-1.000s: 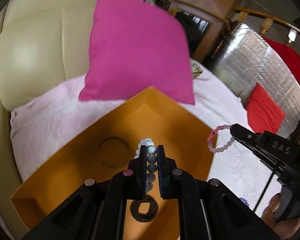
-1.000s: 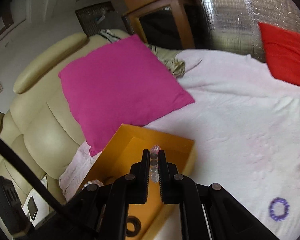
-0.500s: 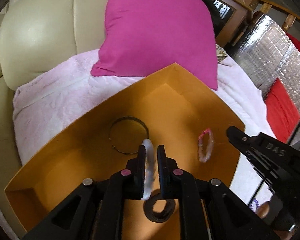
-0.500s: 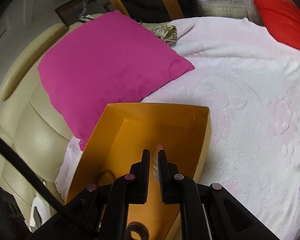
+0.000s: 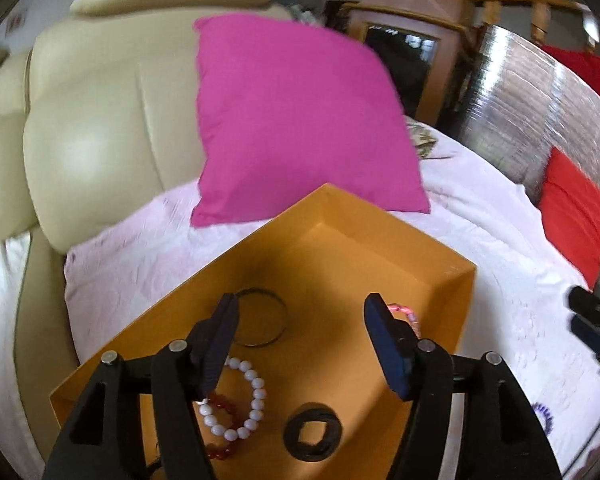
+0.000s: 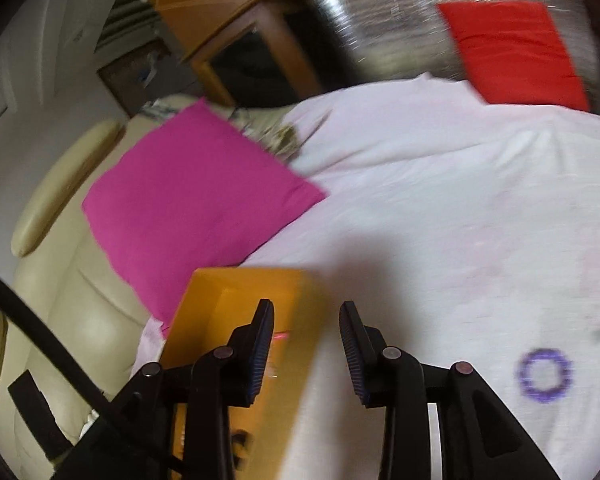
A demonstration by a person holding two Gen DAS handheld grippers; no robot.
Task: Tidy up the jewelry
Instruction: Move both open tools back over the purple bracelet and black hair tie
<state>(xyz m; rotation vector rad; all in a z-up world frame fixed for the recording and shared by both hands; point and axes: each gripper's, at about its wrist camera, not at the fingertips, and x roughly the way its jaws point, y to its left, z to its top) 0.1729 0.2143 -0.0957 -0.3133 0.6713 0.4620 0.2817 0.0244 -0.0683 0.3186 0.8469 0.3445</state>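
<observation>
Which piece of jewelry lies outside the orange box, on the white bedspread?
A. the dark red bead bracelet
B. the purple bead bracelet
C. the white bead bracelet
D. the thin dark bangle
B: the purple bead bracelet lies on the white bedspread, apart from the orange box, while the white bead bracelet, thin dark bangle and dark red bead bracelet all lie inside the box.

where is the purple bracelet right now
The purple bracelet lies on the white blanket, outside the orange box, to the right of the right gripper.
</observation>
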